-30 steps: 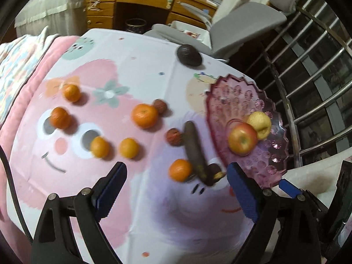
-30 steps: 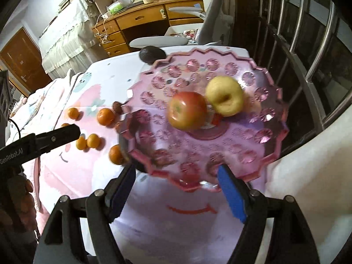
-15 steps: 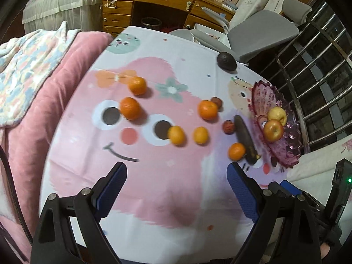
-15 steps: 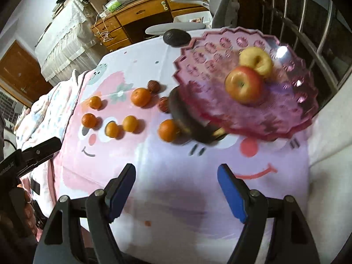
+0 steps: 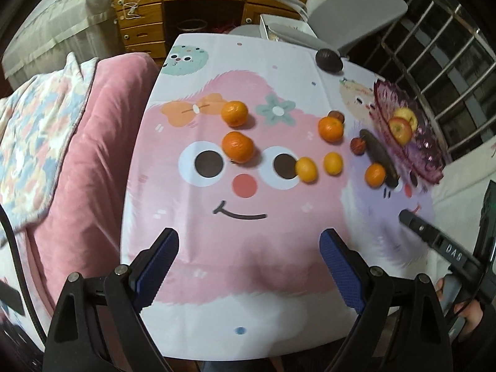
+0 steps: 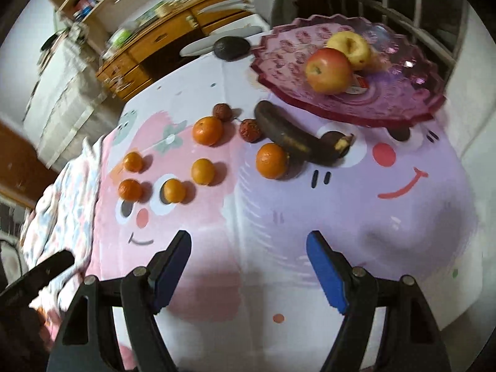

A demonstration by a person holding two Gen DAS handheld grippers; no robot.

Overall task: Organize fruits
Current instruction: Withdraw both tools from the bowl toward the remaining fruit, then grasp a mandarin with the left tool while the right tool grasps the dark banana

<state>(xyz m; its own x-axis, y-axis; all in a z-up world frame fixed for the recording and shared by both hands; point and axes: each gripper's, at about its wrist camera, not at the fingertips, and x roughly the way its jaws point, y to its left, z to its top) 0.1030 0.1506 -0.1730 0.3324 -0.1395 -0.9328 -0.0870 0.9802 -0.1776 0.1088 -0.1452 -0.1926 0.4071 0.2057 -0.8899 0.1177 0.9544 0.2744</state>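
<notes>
Several oranges lie scattered on a cartoon-printed tablecloth (image 5: 235,192), among them one (image 5: 238,147) by the printed eyes and one (image 6: 271,160) beside a blackened banana (image 6: 294,138). Two small reddish-brown fruits (image 6: 250,130) rest near the banana, and a dark avocado (image 6: 231,48) sits at the far edge. A pink glass plate (image 6: 403,105) at the right holds a red apple (image 6: 328,69) and a yellow apple (image 6: 350,49). My left gripper (image 5: 249,249) is open over the near cloth, nothing between its blue pads. My right gripper (image 6: 248,254) is open too, short of the fruit.
A pink blanket (image 5: 90,142) and patterned quilt (image 5: 34,130) lie along the table's left side. A wooden desk (image 5: 198,6) and grey chair (image 5: 356,9) stand beyond the far edge. Metal railing (image 5: 434,46) runs along the right.
Both grippers have pulled back toward the near edge of the table, so the fruit and plate look smaller and farther. The plate no longer fills the right wrist view. Neither gripper's opening changed.
</notes>
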